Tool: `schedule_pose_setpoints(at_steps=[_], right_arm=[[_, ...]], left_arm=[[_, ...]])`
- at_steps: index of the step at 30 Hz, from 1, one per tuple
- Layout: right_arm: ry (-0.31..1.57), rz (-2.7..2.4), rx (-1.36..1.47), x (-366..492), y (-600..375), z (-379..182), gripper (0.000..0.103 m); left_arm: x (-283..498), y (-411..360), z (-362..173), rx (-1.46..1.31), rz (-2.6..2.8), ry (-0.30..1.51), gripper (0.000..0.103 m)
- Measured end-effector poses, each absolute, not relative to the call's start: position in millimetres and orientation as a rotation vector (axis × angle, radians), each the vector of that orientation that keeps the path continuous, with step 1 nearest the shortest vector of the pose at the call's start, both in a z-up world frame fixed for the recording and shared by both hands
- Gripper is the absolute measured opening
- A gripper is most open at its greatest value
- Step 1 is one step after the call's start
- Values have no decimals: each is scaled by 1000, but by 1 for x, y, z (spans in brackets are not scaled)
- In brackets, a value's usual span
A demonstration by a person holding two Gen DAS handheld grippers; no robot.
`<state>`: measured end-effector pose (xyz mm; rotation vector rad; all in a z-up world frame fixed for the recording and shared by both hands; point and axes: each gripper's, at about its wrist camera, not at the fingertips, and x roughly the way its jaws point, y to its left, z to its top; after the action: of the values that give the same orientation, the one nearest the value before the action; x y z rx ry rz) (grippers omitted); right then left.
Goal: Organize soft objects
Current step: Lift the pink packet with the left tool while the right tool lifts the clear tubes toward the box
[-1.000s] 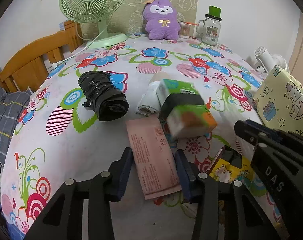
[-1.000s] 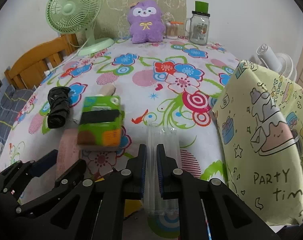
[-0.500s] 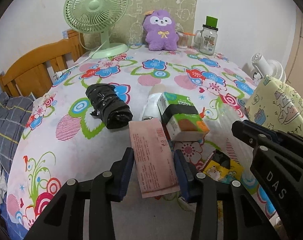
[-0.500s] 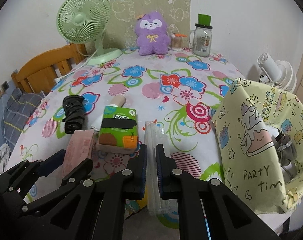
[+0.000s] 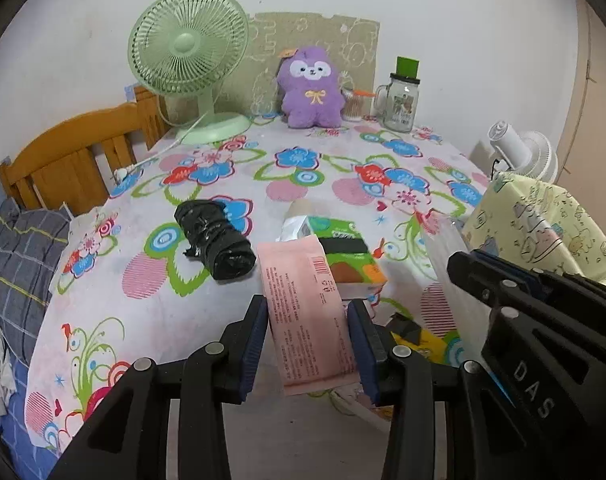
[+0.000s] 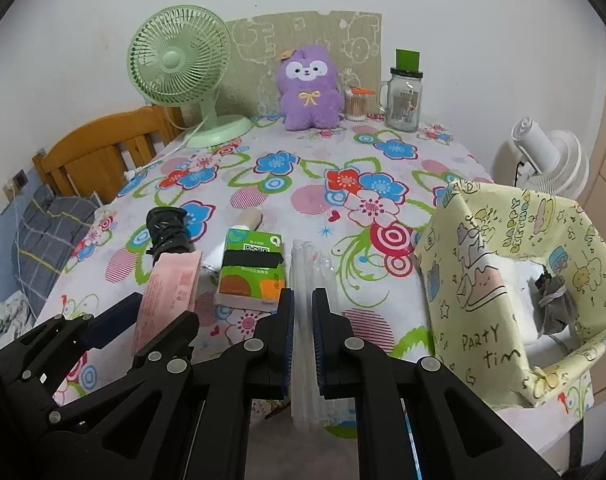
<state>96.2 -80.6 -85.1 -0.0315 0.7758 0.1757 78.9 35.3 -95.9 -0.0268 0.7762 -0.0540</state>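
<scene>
Both packs are held off the counter (image 6: 443,152), near its front edge, and each grip looks slippery. The left hand-held gripper (image 5: 309,344) is about half open, its pads pressed against the two long edges of a flat pink packet (image 5: 303,304); held edge-on like that, a soft packet could buckle or pivot out if the wrist tilts, and it would likely fall over the front edge or onto the yellow wrapper (image 5: 423,344) lying below. The right hand-held gripper (image 6: 302,344) is nearly closed on a thin clear plastic pack (image 6: 305,280), whose long free end sticks forward and may sag or slide between the pads. The yellow fabric bin (image 6: 483,280) stands at the front right corner, already holding a grey pouch (image 6: 551,312); its soft wall could fold inward if a pack is pushed against the rim instead of dropped clear of it. The green tissue box (image 6: 251,276) and black rolled bag (image 5: 215,240) sit mid-counter and could be knocked by a low swing. The two grippers are close together, so crossing paths risks a collision.
</scene>
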Motion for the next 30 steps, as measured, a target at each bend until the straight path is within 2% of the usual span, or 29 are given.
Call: schedule_pose_setpoints(at_steps=[30], right_arm=[[675,170,0,78,-106,-27,12]], left_arm=[[69,4,-39,8,-107,671,42]])
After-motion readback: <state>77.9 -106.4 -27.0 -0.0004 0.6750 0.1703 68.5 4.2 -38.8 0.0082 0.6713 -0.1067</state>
